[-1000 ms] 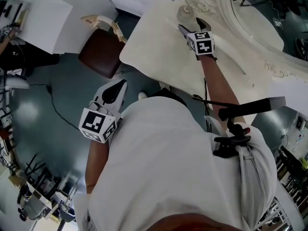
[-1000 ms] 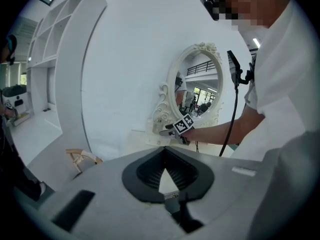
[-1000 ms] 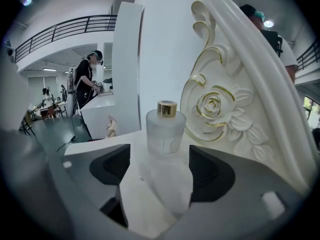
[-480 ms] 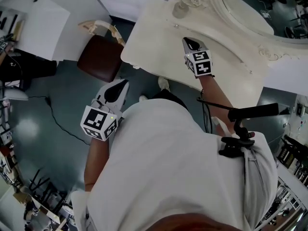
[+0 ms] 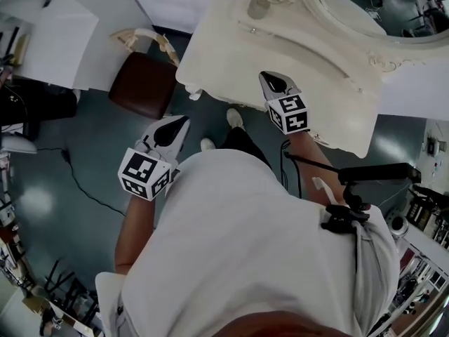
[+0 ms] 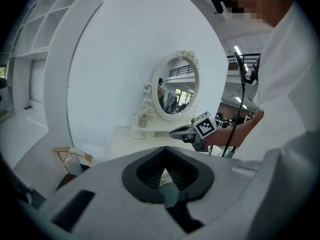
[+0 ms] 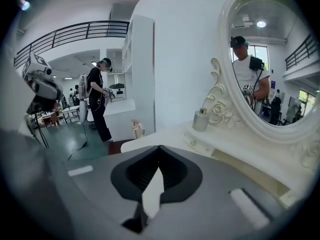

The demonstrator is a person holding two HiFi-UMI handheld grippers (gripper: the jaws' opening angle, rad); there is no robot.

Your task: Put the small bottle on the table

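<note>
The small frosted bottle (image 5: 257, 7) stands upright at the back of the cream dressing table (image 5: 316, 69), against the mirror's carved base; it also shows in the right gripper view (image 7: 201, 119) and the left gripper view (image 6: 143, 120). My right gripper (image 5: 270, 81) hovers over the table's near edge, well short of the bottle, shut with nothing in it (image 7: 152, 184). My left gripper (image 5: 177, 125) hangs over the floor left of the table, shut and empty (image 6: 165, 176).
An oval mirror (image 5: 358, 12) in an ornate white frame rises behind the table. A brown-seated chair (image 5: 144, 83) stands at the table's left end. A cable (image 5: 84, 181) trails over the grey-green floor. A person (image 7: 97, 101) stands far off in the room.
My right gripper, open around the bottle a second ago, has left it standing by the mirror, drawn back to the table's near edge and shut. The left gripper has barely moved.
</note>
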